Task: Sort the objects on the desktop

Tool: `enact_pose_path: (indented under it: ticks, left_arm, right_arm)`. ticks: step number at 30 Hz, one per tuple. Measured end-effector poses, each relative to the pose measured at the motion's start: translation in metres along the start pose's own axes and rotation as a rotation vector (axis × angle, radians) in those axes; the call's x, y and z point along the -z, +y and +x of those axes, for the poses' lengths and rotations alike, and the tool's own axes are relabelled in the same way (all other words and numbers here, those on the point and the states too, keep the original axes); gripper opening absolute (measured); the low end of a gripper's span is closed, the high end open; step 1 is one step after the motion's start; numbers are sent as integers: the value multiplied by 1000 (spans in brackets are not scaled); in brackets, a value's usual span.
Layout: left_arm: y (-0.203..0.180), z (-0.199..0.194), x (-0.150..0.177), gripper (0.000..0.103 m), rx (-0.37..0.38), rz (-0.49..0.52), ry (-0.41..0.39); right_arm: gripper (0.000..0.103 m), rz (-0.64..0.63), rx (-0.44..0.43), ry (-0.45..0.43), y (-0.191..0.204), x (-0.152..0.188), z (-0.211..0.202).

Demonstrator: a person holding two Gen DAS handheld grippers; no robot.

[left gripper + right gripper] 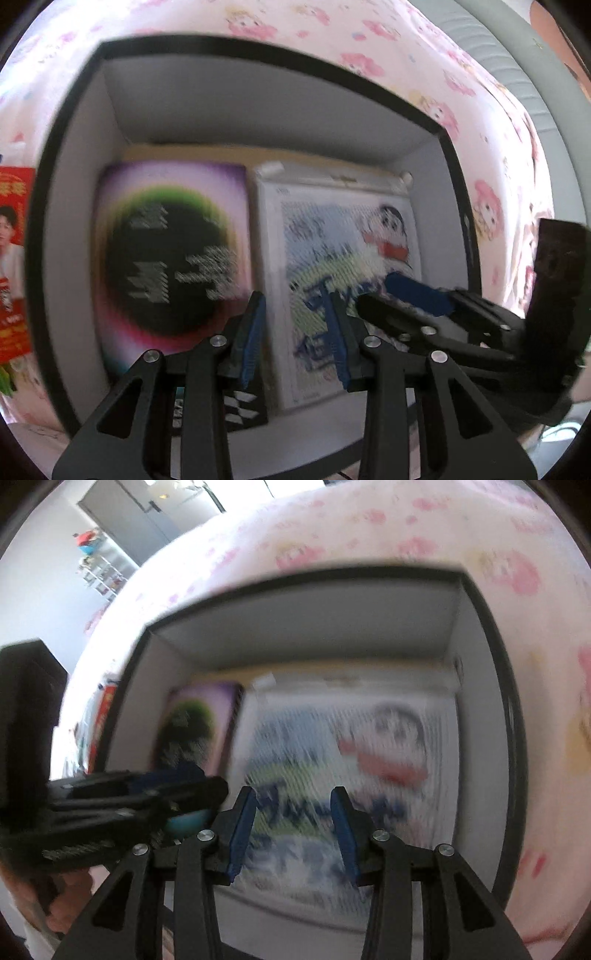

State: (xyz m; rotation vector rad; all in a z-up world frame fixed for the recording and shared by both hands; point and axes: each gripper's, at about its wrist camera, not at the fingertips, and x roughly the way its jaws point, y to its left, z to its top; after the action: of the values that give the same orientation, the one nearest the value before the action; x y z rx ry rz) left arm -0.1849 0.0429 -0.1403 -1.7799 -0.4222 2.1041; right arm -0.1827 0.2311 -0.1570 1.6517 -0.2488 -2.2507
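Two grippers over one black-rimmed box (70, 206) with white inner walls, sitting on the pink cartoon-print cloth (388, 44). My left gripper (295, 332) has jaws apart, nothing between them; right gripper (291, 827) same, jaws spread and empty. Inside the box, flat on the bottom: purple booklet (173, 254) with a dark oval on the left, cartoon-print pouch (343, 266) touching it on the right. Both views blurry. Red printed packet (14, 258) lies outside the box's left wall.
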Motion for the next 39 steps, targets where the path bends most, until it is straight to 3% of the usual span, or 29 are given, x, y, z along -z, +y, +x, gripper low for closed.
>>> enact_pose_path:
  ticks: [5, 7, 9, 11, 14, 19, 26, 30, 32, 35, 39]
  left_arm:
    - [-2, 14, 3, 32, -58, -14, 30]
    - [0, 16, 5, 26, -77, -29, 18]
    - [3, 15, 7, 14, -86, -41, 4]
    - [9, 14, 8, 11, -72, -68, -3]
    - [14, 17, 7, 12, -35, -112, 13]
    - [-1, 25, 14, 32, -23, -74, 32]
    - [-3, 24, 14, 32, 5, -51, 34]
    - [-15, 7, 23, 33, -14, -10, -41]
    - [-25, -7, 30, 38, -9, 14, -90]
    - [-41, -34, 40, 46, -36, 45, -176]
    - [-42, -85, 58, 47, -43, 82, -265]
  right_arm:
    - [38, 45, 1, 36, -6, 7, 8]
    - [38, 48, 6, 33, -7, 7, 8]
    - [38, 45, 32, 23, -7, 8, 7]
    - [38, 37, 42, 19, -6, 9, 6]
    - [38, 12, 99, -2, 0, 12, 5]
    - [41, 10, 127, -24, 4, 18, 1]
    - [42, 17, 140, -26, -4, 17, 6]
    - [46, 15, 146, -51, -1, 17, -1]
    - [47, 28, 143, -80, 1, 18, -10]
    - [50, 41, 166, -129, 8, 22, -29]
    - [52, 33, 191, -210, 30, 30, -64]
